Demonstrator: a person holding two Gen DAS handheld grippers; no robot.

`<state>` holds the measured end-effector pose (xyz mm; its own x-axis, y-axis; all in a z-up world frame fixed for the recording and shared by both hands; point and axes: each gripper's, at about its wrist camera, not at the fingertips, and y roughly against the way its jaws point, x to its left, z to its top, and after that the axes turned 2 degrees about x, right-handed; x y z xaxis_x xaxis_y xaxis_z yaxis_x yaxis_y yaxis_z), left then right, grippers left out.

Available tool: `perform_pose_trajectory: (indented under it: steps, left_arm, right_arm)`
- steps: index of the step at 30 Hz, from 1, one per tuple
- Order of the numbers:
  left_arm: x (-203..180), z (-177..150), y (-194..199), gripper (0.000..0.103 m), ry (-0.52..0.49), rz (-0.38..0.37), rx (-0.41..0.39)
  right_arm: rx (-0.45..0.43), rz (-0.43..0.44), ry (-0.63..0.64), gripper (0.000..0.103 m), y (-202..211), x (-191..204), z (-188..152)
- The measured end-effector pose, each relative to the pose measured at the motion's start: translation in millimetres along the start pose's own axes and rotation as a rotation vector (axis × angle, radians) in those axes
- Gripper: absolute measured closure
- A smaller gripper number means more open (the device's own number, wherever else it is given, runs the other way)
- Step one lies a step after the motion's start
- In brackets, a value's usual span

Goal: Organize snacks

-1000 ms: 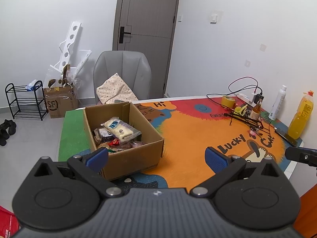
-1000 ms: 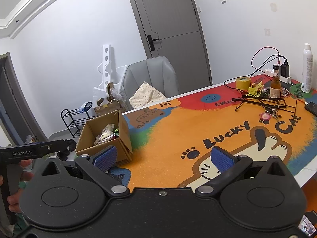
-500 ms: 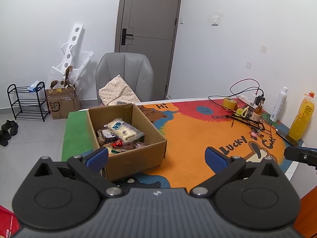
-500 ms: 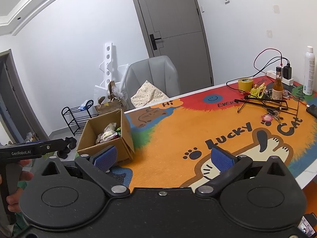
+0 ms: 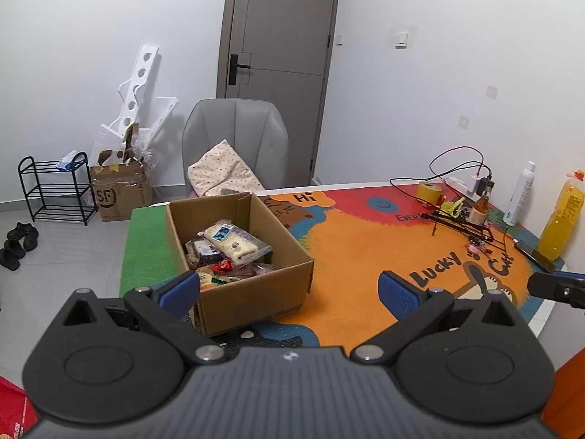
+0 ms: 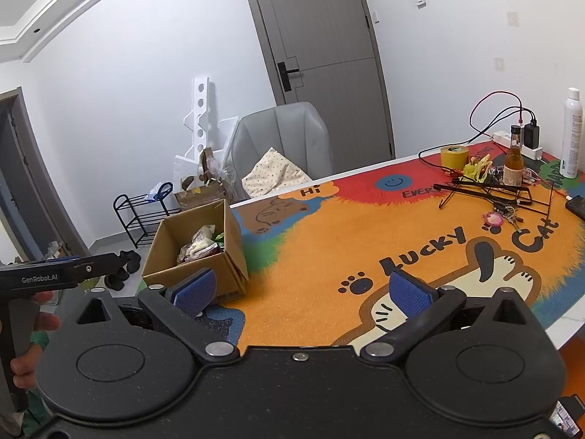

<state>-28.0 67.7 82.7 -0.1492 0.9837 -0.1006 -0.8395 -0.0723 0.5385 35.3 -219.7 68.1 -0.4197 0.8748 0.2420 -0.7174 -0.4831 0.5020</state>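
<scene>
Both grippers, left gripper and right gripper, are hanging spread wide and empty near the table edge while the snacks are sitting piled in the cardboard box at the mat's left end, so honestly this fits sorting just starting or already wrapped up.

Room in a home, plainly lived in. White walls, pale tiled floor, a grey panelled door with a black lever handle, light switch beside it. A grey upholstered chair stood at the surface, a spotted cushion on its seat. The surface wore a bright cartoon cat mat reading "LUCKY CAT". Against the wall: a low black shoe rack, dark shoes loose on the floor nearby, a courier carton stuffed with packaging. On the far end were a power strip with chargers, tape roll, keys, and drink bottles.
</scene>
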Motion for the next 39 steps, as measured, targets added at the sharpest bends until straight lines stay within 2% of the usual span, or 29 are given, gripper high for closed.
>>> perform_pose_trajectory:
  steps: [39]
  left_arm:
    - [3.8, -2.8, 7.4, 0.0, 0.0, -0.008, -0.01]
  right_arm:
    - [0.015, -0.026, 0.048, 0.0, -7.7, 16.3, 4.5]
